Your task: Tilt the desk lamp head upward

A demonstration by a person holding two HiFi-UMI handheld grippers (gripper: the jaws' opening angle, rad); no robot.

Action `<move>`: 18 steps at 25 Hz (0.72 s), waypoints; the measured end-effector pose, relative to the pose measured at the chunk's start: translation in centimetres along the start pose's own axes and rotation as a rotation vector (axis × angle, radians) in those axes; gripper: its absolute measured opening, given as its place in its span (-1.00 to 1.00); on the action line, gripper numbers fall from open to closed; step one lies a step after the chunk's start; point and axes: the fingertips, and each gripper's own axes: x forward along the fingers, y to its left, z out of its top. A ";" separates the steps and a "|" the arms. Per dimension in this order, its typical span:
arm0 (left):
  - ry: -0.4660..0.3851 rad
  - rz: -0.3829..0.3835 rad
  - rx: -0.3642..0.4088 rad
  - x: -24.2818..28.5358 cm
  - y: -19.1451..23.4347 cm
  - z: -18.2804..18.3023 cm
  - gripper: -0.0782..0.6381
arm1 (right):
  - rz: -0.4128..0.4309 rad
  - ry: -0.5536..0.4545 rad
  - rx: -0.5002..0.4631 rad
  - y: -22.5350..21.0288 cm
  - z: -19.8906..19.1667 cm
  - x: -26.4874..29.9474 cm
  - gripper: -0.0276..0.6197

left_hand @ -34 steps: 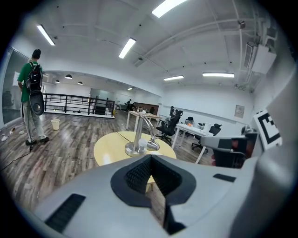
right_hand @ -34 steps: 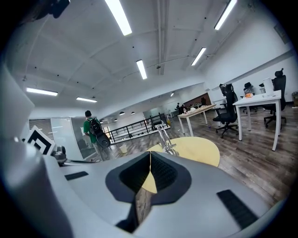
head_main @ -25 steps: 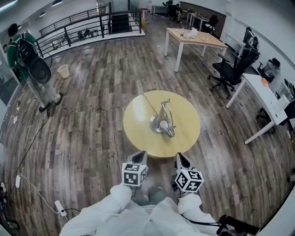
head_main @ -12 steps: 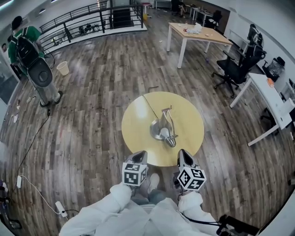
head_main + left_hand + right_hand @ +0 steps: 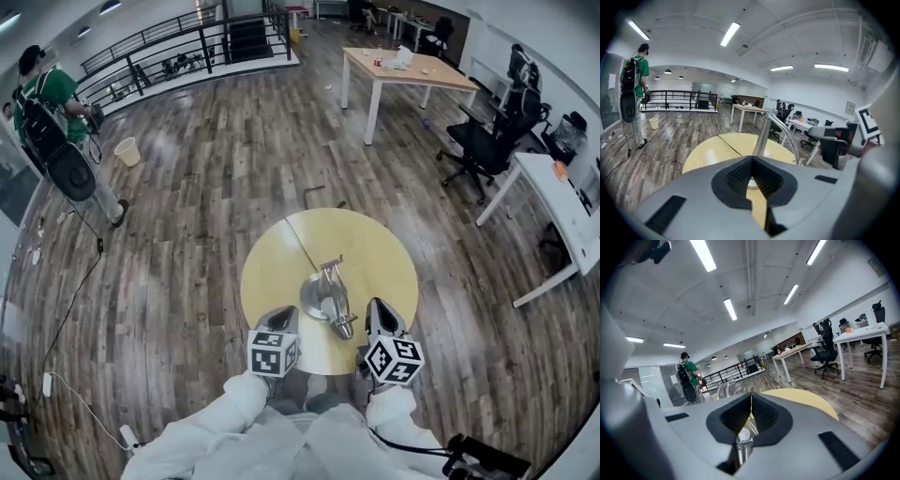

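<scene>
A silver desk lamp (image 5: 325, 298) stands on the round yellow table (image 5: 281, 272), its head (image 5: 343, 326) low and pointing toward me. My left gripper (image 5: 284, 317) hovers shut over the table's near edge, left of the lamp head and apart from it. My right gripper (image 5: 378, 309) is shut too, just right of the lamp head, holding nothing. In the left gripper view the shut left gripper (image 5: 752, 158) faces the lamp's arm (image 5: 761, 133). Past the shut right gripper (image 5: 751, 394) in its own view, the lamp (image 5: 742, 444) shows close by.
A person in a green shirt (image 5: 52, 122) with a backpack stands far left, near a bin (image 5: 127, 150). A wooden desk (image 5: 403, 70), office chairs (image 5: 487, 141) and a white desk (image 5: 562, 206) lie behind and to the right. A cable (image 5: 302, 246) crosses the table.
The table and lamp have come nearer; both grippers now reach over its near edge on either side of the lamp head. The person at the left has shifted. Both grippers stay shut.
</scene>
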 end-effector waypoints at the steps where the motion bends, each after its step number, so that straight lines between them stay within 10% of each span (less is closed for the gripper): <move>1: -0.001 0.000 0.003 0.7 0.0 0.6 -0.78 | 0.000 0.000 0.001 -0.4 0.4 0.7 -0.87; 12: 0.035 -0.002 0.022 4.8 1.9 0.9 -0.78 | 0.002 0.045 -0.007 -2.6 0.2 3.9 -0.87; 18: 0.073 -0.125 0.172 7.0 2.1 -0.5 -0.78 | -0.032 0.040 -0.007 -3.5 -0.5 2.0 -0.87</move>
